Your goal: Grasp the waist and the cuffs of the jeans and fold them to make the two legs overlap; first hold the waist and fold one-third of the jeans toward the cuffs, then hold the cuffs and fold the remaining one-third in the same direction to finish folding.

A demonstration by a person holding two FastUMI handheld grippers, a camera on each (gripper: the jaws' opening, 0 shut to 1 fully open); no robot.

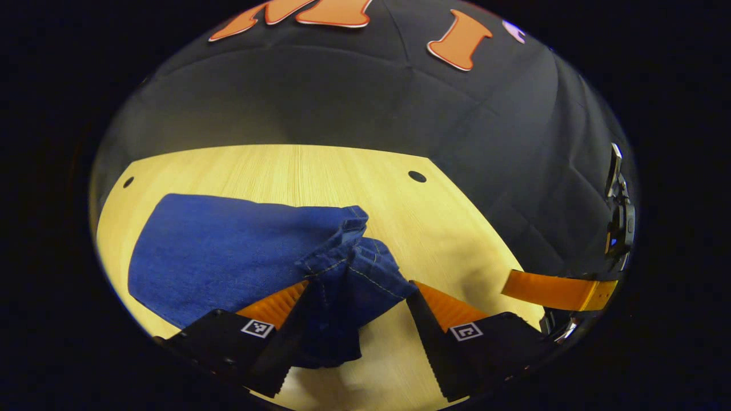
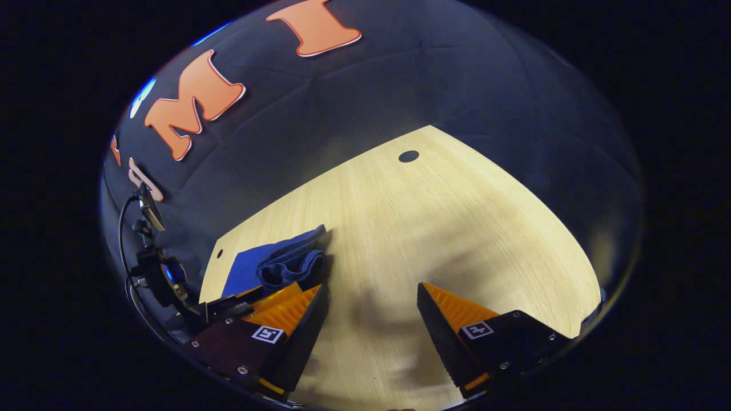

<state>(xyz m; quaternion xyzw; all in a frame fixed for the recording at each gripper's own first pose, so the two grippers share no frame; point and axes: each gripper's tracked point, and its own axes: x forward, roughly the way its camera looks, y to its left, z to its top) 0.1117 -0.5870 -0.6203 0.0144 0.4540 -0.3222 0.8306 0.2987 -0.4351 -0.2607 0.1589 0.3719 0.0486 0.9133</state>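
Blue jeans (image 1: 228, 251) lie folded on the wooden table (image 1: 457, 222), spread out toward the left. Their near end (image 1: 357, 257), with seams showing, is bunched up and rises between the fingers of my left gripper (image 1: 358, 283). That gripper's jaws stand wide apart, so it is open; the cloth rests against its left finger (image 1: 280, 305). In the right gripper view the jeans (image 2: 274, 262) sit at the left, beyond the left gripper (image 2: 234, 308). My right gripper (image 2: 371, 286) hovers open over bare wood with nothing between its fingers. One of its fingers (image 1: 557, 290) shows at the right of the left gripper view.
The table has small round holes (image 1: 417, 176) (image 2: 408, 156) near its far edge. A camera mount with cables (image 2: 151, 262) stands beside the table against the black booth wall. Bare wood (image 2: 457, 228) stretches to the right of the jeans.
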